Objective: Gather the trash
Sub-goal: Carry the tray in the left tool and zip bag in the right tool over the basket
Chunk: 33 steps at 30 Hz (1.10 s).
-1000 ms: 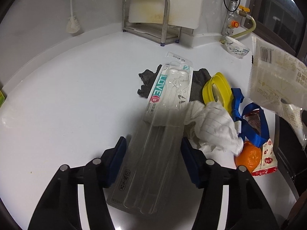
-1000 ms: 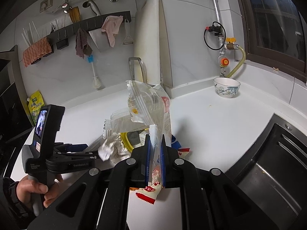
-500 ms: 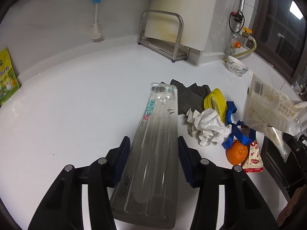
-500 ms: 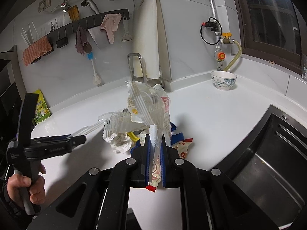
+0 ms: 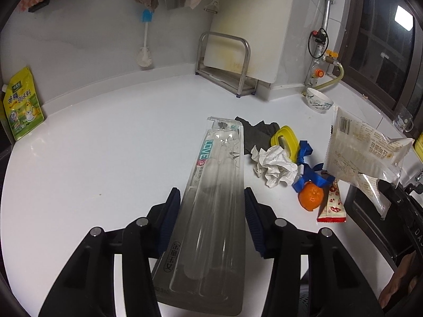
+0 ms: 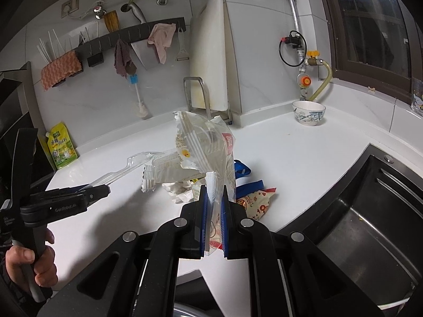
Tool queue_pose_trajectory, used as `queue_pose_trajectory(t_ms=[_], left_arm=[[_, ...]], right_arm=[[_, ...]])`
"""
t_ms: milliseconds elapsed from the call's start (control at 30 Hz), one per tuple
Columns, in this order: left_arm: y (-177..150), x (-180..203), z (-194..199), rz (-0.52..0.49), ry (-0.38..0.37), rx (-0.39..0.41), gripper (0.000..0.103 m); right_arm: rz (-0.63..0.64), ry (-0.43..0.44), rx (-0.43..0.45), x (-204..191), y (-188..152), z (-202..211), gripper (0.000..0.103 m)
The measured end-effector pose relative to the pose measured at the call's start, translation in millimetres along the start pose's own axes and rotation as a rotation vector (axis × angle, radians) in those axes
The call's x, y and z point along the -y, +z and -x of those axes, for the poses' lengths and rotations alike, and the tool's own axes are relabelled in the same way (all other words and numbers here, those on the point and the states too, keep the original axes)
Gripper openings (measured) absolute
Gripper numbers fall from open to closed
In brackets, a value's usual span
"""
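Trash wrappers stand pinched in the right gripper; the left gripper, apparently clear of the white counter, clamps a toothbrush pack.

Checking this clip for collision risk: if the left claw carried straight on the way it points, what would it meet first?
Probably bare white countertop. The left claw holds the clear toothbrush package aimed down at it, left of the dark cloth and crumpled paper. Depth is uncertain.

A white patterned ceramic bowl stands far ahead, right of the gripper; a steel rack holding a white cutting board stands ahead.
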<state>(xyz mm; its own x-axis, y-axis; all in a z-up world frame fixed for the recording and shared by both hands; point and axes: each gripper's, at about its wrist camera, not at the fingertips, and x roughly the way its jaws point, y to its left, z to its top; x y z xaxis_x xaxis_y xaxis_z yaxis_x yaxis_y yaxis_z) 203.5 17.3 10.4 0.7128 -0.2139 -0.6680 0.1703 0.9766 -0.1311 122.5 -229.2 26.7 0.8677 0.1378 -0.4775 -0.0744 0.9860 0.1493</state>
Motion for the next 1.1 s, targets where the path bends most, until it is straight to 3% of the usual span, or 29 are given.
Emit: queue_pose_trajectory(t_ms=[333, 667, 1100], left_arm=[[-27, 14, 57, -0.035, -0.011, 0.061, 0.047], [-81, 39, 122, -0.079, -0.022, 0.103, 0.047], [-163, 66, 157, -0.116, -0.095, 0.028, 0.048]], right_arm=[[-0.006, 0.002, 0.002, -15, -23, 45, 0.009], [-0.014, 0.012, -0.011, -35, -69, 104, 0.009], [-0.066, 0.012, -0.100, -41, -150, 147, 0.009]])
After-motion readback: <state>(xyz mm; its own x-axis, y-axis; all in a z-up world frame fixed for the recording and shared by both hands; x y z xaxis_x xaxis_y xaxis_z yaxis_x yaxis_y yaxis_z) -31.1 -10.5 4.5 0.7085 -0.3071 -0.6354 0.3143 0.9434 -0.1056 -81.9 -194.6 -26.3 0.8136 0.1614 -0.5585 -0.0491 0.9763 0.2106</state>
